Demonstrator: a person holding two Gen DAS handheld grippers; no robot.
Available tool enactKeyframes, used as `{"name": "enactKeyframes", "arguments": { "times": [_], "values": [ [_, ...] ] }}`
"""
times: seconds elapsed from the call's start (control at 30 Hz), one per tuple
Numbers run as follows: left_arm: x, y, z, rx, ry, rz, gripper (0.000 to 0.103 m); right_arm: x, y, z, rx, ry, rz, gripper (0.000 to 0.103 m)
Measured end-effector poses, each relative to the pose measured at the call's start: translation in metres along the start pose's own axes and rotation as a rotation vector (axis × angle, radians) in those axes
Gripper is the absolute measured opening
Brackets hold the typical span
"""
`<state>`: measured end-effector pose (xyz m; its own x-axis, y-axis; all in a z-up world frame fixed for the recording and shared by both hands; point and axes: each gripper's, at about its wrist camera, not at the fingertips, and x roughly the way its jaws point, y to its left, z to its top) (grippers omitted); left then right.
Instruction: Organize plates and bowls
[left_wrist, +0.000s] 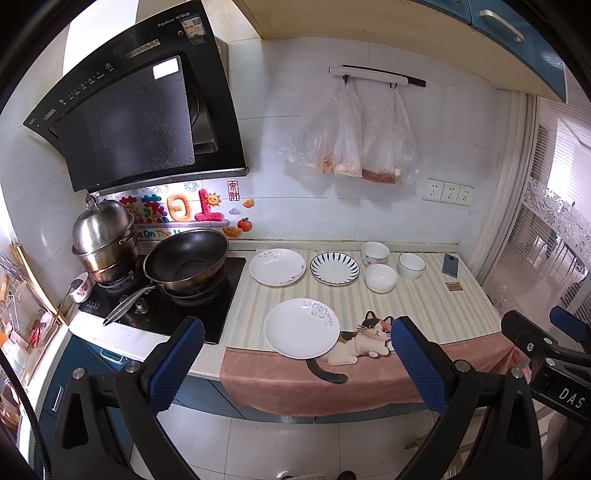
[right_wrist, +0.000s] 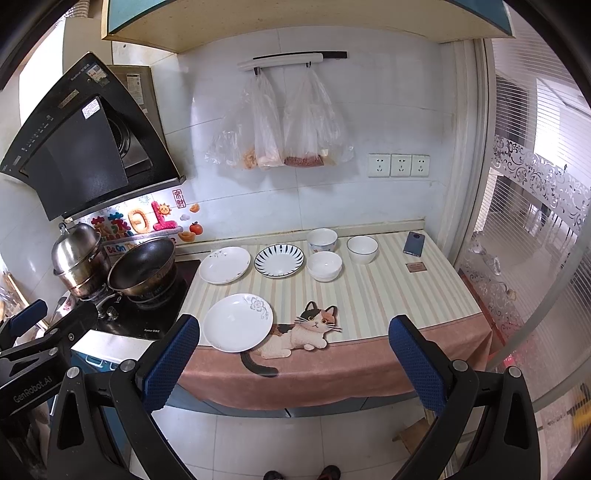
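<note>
Three plates and three bowls sit apart on a striped cloth (left_wrist: 424, 306) covering a kitchen counter: a white plate with a grey flower (left_wrist: 301, 328) lies nearest the front edge, just beside a printed cat (left_wrist: 369, 338) on the cloth, while a white plate with a thin sprig pattern (left_wrist: 277, 266) and a blue-striped plate (left_wrist: 334, 268) rest side by side farther back. To their right stand a patterned bowl (left_wrist: 375, 253) by the wall, a plain white bowl (left_wrist: 381, 278) in front of it, and a dark-rimmed white bowl (left_wrist: 411, 266) beside them; whether the first two bowls touch is hard to judge from these angles. The left gripper (left_wrist: 297, 356) and the right gripper (right_wrist: 293, 352) both hang in front of the counter, clear of the dishes, each with its blue-padded jaws spread wide and nothing between them. A phone (left_wrist: 450, 264) and a small brown card (left_wrist: 453, 286) lie at the cloth's far right. To the left, a black wok (left_wrist: 186, 260) and a steel steamer pot (left_wrist: 103, 236) stand on the hob under a black range hood (left_wrist: 140, 107). Two plastic bags (left_wrist: 354, 140) hang from a wall rail above three sockets (left_wrist: 448, 192).
</note>
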<state>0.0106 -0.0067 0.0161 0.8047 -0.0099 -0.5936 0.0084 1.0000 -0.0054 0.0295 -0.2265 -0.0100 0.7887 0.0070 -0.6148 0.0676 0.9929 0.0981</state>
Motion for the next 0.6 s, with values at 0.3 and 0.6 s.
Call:
{"name": "enactKeyframes", "arguments": {
  "times": [0.3, 0.6],
  "values": [
    [0.0005, 0.0004, -0.0001, 0.002, 0.000, 0.001, 0.103, 0.0010, 0.0022, -0.0055, -0.006, 0.002, 0.007, 0.103],
    [-0.0003, 0.0017, 0.0000, 0.001, -0.001, 0.001, 0.103, 0.0007, 0.0027, -0.0028, -0.006, 0.005, 0.008, 0.103]
  ]
}}
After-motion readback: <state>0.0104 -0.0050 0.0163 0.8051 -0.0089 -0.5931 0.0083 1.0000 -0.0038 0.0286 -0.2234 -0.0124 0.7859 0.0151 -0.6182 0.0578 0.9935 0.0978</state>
